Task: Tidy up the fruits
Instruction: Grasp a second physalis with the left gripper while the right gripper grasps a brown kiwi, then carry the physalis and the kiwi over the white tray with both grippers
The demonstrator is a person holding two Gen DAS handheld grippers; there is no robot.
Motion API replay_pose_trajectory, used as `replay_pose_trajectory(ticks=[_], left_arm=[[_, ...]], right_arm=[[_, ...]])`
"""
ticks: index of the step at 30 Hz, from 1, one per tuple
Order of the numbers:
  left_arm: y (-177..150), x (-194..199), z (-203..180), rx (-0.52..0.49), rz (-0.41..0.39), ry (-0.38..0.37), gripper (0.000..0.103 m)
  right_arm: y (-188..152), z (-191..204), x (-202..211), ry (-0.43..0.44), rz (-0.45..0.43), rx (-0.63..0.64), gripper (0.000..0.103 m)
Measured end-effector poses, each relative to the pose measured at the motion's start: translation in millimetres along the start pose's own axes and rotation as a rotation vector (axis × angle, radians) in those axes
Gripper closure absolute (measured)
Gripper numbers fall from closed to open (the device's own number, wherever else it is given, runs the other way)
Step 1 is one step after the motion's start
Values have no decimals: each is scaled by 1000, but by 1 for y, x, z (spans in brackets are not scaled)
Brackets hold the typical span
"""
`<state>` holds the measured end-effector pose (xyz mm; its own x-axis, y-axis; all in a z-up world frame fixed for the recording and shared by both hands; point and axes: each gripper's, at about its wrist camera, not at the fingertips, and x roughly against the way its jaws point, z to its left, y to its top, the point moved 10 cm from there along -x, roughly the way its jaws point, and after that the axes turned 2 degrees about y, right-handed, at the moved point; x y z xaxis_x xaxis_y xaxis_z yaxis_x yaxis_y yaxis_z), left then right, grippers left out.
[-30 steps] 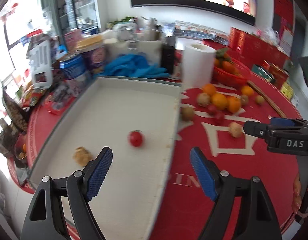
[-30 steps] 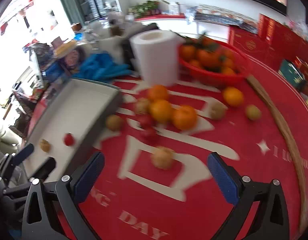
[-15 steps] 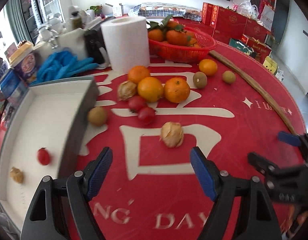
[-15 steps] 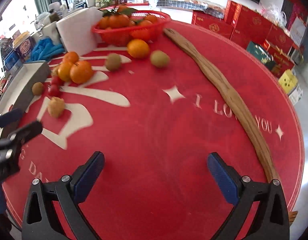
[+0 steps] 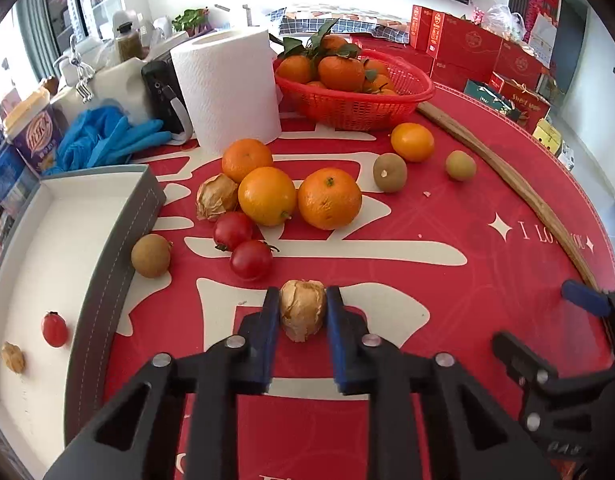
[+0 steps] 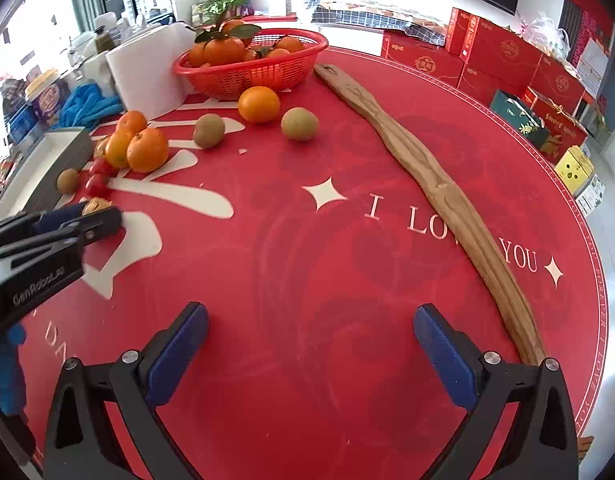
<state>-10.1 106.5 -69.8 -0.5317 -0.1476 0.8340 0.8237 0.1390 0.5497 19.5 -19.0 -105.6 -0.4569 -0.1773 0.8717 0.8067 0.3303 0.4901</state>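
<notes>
My left gripper (image 5: 301, 308) is shut on a husked groundcherry (image 5: 302, 309) resting on the red tablecloth. Just beyond lie two cherry tomatoes (image 5: 243, 248), a brown longan (image 5: 150, 256), another groundcherry (image 5: 216, 201), three oranges (image 5: 295, 192), two kiwis (image 5: 389, 172) and a further orange (image 5: 412, 142). The white tray (image 5: 119, 248) at the left holds a cherry tomato (image 5: 54, 329) and a groundcherry (image 5: 12, 357). My right gripper (image 6: 309, 344) is open and empty over bare cloth; it shows in the left wrist view (image 5: 543, 332). The left gripper shows in the right wrist view (image 6: 95, 218).
A red basket of tangerines (image 5: 353, 92) and a paper towel roll (image 5: 227, 88) stand at the back. Blue gloves (image 5: 103, 140) and tubs lie behind the tray. A long wooden stick (image 6: 431, 188) lies across the right side of the table.
My left gripper swung from over the tray to the table, moved forward and closed on the groundcherry. My right gripper turned right, away from the fruit pile, and stayed open.
</notes>
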Motion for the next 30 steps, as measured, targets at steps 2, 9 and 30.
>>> replay_pose_trajectory(ticks=[2,9,30], left_arm=[[-3,1,3,4,-4,2,79],[-18,10,23,30,0,13,79],[-40,25,32,22,-30,-11,79]], right_arm=[[8,1,-5,-1,6,-2,0],[50,11,-31,10,-22,2,0],[76,20,-18,222,-85,-101,74]])
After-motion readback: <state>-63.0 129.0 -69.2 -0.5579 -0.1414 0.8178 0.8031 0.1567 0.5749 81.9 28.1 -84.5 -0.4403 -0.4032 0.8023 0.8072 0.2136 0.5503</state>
